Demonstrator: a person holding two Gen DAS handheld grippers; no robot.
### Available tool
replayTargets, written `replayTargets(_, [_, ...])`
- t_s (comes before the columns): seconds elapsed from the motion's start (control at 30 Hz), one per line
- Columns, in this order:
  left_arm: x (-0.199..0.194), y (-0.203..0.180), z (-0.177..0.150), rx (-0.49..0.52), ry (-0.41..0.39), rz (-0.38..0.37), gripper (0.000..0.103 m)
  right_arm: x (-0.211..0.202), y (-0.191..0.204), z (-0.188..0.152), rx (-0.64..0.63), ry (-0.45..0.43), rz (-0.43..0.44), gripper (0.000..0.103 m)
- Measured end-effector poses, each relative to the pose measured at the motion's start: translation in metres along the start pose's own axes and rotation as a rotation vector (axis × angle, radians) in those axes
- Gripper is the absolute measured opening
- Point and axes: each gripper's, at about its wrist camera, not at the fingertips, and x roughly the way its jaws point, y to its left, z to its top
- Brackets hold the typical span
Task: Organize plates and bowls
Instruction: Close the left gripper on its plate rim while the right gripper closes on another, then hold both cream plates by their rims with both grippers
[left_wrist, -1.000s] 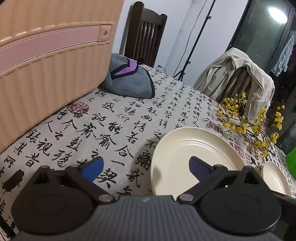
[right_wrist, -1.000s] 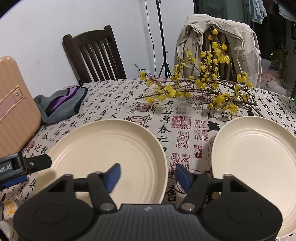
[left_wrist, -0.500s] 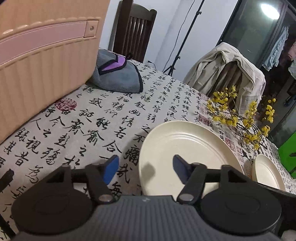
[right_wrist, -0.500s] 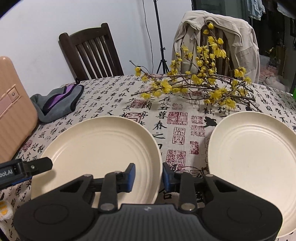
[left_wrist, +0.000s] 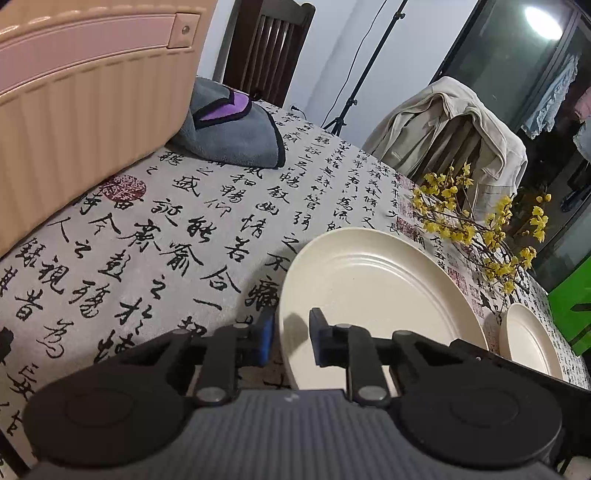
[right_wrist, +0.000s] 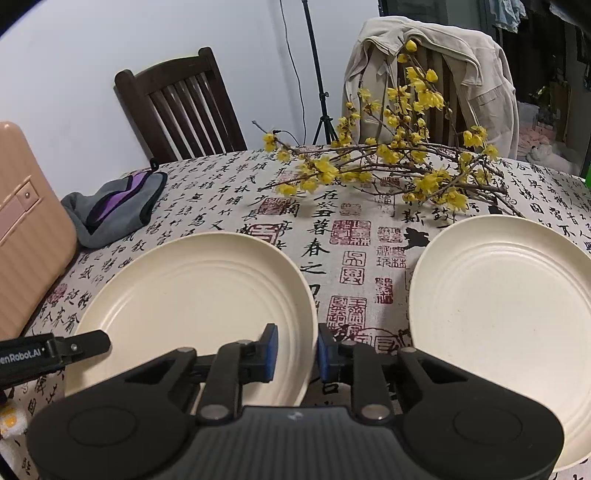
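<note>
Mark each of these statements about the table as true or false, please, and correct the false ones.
1. Two cream plates, the left plate and the right plate, lie apart on the tablecloth. True.
2. A bowl stands between the plates. False: only bare tablecloth is there, and no bowl is in view.
3. The flower branch lies behind the plates. True.
4. The grey cloth lies on the right plate. False: it lies on the tablecloth beside the pink suitcase.
5. A beige jacket hangs behind the table. True.
</note>
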Motion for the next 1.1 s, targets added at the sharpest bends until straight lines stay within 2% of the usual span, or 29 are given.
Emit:
replayTargets(0.23, [0.002,0.0,0.0,0.016,-0.005,0.003,0.012,-0.002,0.002,-0.002,-0.042,-0.006,-0.005,0.019])
replayTargets(1.1, [-0.001,-0.007,-0.003,0.086,-0.042,0.067,0.013,-0.017,0.019,-0.012,-0.208,-0.016,-0.021,0.017])
